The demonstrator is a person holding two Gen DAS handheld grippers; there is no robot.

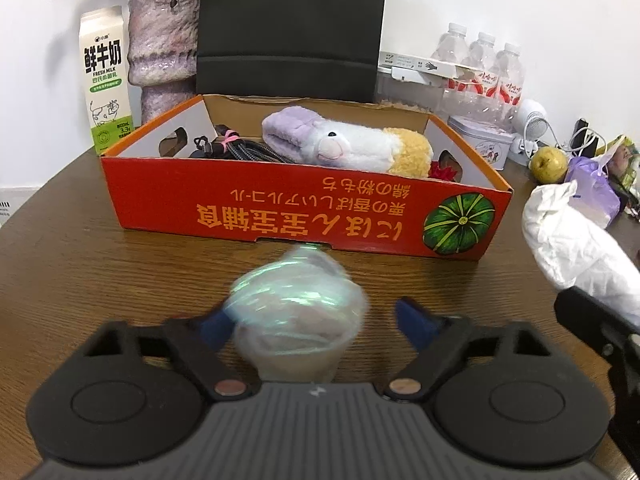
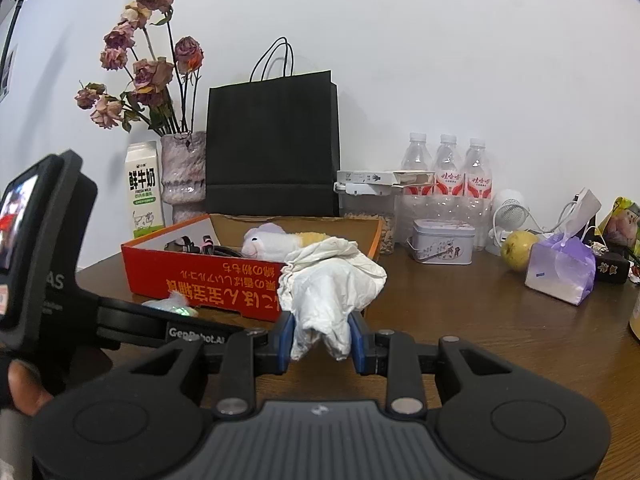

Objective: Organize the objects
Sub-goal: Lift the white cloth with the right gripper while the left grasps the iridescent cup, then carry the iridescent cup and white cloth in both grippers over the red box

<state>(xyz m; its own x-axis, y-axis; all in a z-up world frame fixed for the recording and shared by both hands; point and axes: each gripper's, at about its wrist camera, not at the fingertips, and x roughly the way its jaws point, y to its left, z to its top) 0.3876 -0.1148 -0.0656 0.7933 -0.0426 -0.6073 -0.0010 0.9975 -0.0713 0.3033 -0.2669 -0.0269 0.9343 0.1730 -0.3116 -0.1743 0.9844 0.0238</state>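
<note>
Iridescent bundle (image 1: 298, 304), blurred, sits between the spread left claw (image 1: 316, 320); right claw (image 2: 323, 340) pinches white cloth (image 2: 332, 280); red box (image 1: 280, 216) holds a plush toy (image 1: 344, 144) and cables (image 1: 244, 148).

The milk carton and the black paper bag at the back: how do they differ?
The milk carton is white and green with printed writing and a cow; the black paper bag is plain. The carton is narrow and shorter; the bag is wide, taller, with cord handles. Both stand upright behind the red box.
</note>
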